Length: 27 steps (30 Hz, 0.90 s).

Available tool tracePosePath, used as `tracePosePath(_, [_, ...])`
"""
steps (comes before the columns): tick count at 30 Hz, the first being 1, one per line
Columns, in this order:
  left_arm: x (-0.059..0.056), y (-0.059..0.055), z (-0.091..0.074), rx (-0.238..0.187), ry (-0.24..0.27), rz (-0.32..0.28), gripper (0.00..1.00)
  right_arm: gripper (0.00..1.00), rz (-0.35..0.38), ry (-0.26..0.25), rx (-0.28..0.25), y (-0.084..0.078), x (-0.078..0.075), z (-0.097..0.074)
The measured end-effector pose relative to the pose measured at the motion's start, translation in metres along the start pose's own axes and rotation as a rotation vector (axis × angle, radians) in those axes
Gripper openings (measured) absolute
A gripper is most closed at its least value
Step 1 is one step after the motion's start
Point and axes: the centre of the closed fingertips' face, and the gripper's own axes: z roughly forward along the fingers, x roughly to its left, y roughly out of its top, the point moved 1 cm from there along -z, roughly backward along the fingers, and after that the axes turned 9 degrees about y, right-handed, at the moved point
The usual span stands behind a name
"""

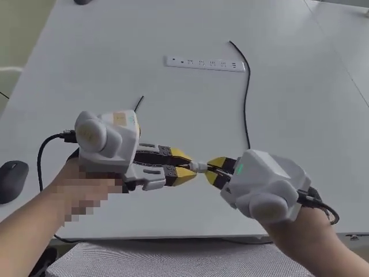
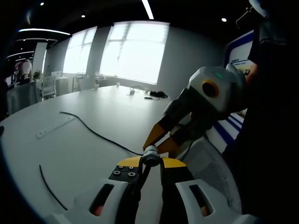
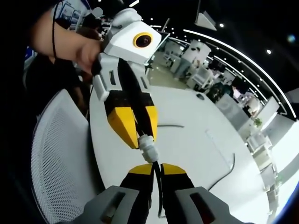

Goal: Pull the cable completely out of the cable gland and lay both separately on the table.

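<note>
Above the table's near edge, a small grey-white cable gland (image 1: pixel 199 167) hangs between the two gripper tips. A thin black cable (image 3: pixel 158 189) runs through it. My left gripper (image 1: pixel 192 171) comes in from the left and is shut on the gland (image 2: pixel 150 154), with the cable trailing back between its jaws. My right gripper (image 1: pixel 213 168) faces it from the right and is shut on the cable just past the gland (image 3: pixel 148 146). In the right gripper view, the cable runs down between the right gripper's (image 3: pixel 156 169) yellow jaws.
A white power strip (image 1: pixel 204 63) lies at the far middle of the white table (image 1: pixel 288 133), its black cord (image 1: pixel 247 98) running toward me. A short black wire (image 1: pixel 139 103) lies left of centre. A dark mouse (image 1: pixel 11 180) sits at the left edge. A mesh chair (image 1: pixel 173 259) stands below.
</note>
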Motion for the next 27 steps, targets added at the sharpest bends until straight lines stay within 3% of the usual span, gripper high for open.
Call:
tracePosePath(9, [0.003,-0.003,-0.004,0.006,0.013,0.001,0.15,0.0,0.076,-0.004,-0.006,-0.009,-0.003,0.003])
tracePosePath(18, [0.004,-0.003,-0.006,0.0,0.024,0.001,0.15,0.0,0.161,-0.038,0.035,-0.037,-0.013,0.005])
tracePosePath(27, [0.004,0.001,-0.006,-0.015,0.024,-0.01,0.15,0.0,0.397,-0.088,0.035,-0.073,-0.023,0.006])
